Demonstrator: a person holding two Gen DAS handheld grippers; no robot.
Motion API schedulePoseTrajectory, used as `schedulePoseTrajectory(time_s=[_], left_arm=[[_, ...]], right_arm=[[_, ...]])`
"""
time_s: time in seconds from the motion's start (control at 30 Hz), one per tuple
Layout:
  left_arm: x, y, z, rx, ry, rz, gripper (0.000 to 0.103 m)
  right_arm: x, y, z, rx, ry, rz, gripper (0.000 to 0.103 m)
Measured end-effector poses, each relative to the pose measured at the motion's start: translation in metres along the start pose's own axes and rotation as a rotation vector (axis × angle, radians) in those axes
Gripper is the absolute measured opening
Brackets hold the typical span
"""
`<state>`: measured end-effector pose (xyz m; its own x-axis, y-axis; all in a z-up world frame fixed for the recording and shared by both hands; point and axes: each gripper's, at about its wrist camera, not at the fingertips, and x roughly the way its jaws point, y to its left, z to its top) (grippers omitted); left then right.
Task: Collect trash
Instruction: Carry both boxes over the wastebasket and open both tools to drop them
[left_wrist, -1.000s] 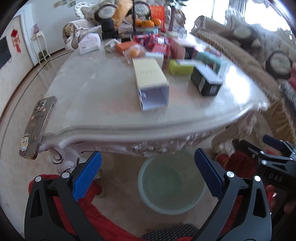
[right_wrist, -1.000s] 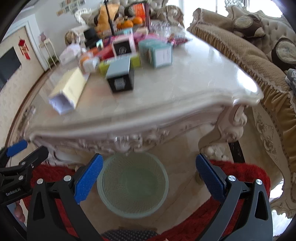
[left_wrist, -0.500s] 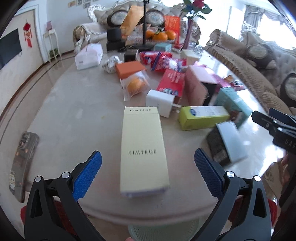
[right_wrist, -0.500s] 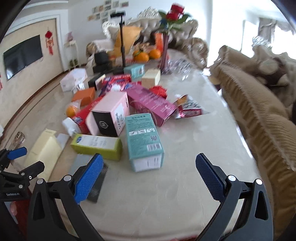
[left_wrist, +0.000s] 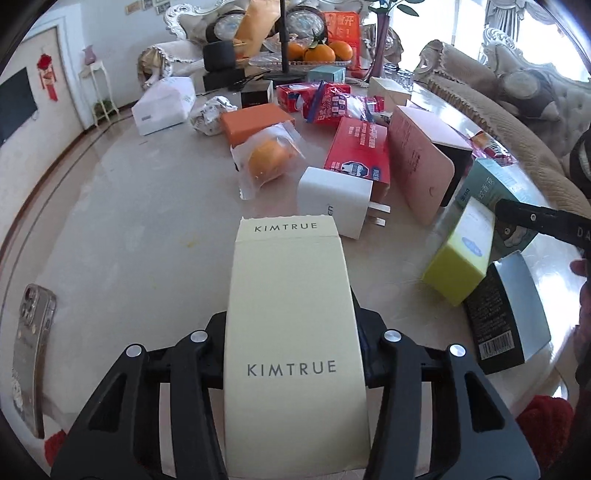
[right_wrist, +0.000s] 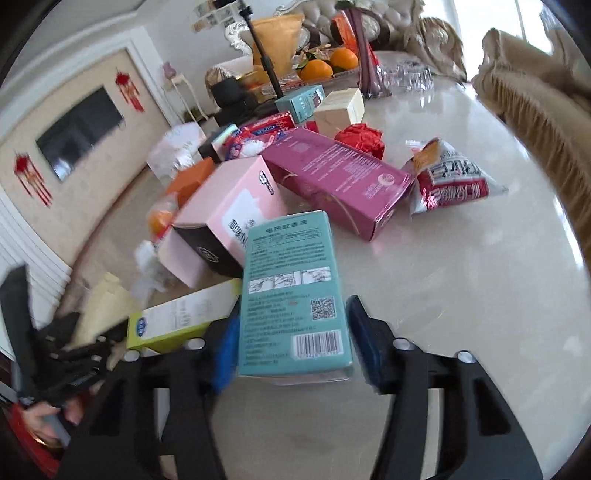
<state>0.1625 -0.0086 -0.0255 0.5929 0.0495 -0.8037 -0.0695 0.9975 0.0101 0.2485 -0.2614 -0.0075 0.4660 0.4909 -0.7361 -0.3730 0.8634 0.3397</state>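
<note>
Trash boxes crowd the glossy marble table (left_wrist: 122, 229), and each gripper has one between its jaws. The left gripper (left_wrist: 291, 354) is closing on a long, matte cream carton (left_wrist: 291, 332) printed KIMTRUE; the black fingers sit tight against both long sides, at 6 o'clock in the left wrist view. The right gripper (right_wrist: 291, 339) is closing on a teal cardboard box (right_wrist: 291, 291) with a barcode and QR code; its blue pads (right_wrist: 360, 332) lie along the box's sides, though blur hides whether they press yet. Around the carton: a smooth white charger (left_wrist: 334, 199) at 12 o'clock, a yellow-green box (left_wrist: 461, 258) at 3, a phone (left_wrist: 31, 354) at 9. Beyond the teal box lie a pink box (right_wrist: 229, 214), a magenta box (right_wrist: 340, 177) and a crinkled foil bag (right_wrist: 454, 181).
</note>
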Motion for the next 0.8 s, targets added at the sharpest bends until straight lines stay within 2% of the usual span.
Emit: schedulePoseTrajectory(time_s=[0.1, 0.17, 0.27, 0.33, 0.43, 0.53, 0.63, 0.67, 0.73, 0.8], left_arm=[[-0.003, 0.003, -0.001, -0.003, -0.014, -0.008, 0.048], [-0.012, 0.008, 0.000, -0.001, -0.040, -0.013, 0.048], [-0.048, 0.016, -0.001, 0.026, -0.115, -0.030, 0.048], [-0.081, 0.023, -0.009, 0.060, -0.152, -0.091, 0.048], [-0.133, 0.026, -0.048, 0.181, -0.178, -0.217, 0.048], [-0.150, 0.017, -0.099, 0.285, -0.108, -0.318, 0.048], [-0.137, 0.007, -0.142, 0.339, -0.011, -0.364, 0.048], [-0.121, 0.002, -0.160, 0.359, 0.052, -0.365, 0.048], [-0.099, -0.004, -0.181, 0.368, 0.118, -0.377, 0.048], [-0.064, -0.010, -0.198, 0.368, 0.186, -0.364, 0.048]], right_arm=[[-0.005, 0.004, -0.001, -0.006, -0.007, -0.059, 0.049], [-0.012, 0.003, -0.002, 0.015, -0.032, -0.064, 0.049], [-0.053, 0.010, -0.009, 0.031, -0.118, -0.049, 0.049], [-0.086, 0.022, -0.023, 0.018, -0.169, -0.018, 0.049], [-0.134, 0.042, -0.063, 0.019, -0.215, 0.031, 0.049], [-0.155, 0.063, -0.121, 0.081, -0.171, 0.108, 0.049], [-0.149, 0.082, -0.174, 0.140, -0.084, 0.133, 0.049], [-0.137, 0.087, -0.194, 0.160, -0.034, 0.123, 0.049], [-0.108, 0.086, -0.222, 0.219, 0.058, 0.128, 0.049], [-0.076, 0.083, -0.240, 0.235, 0.134, 0.085, 0.049]])
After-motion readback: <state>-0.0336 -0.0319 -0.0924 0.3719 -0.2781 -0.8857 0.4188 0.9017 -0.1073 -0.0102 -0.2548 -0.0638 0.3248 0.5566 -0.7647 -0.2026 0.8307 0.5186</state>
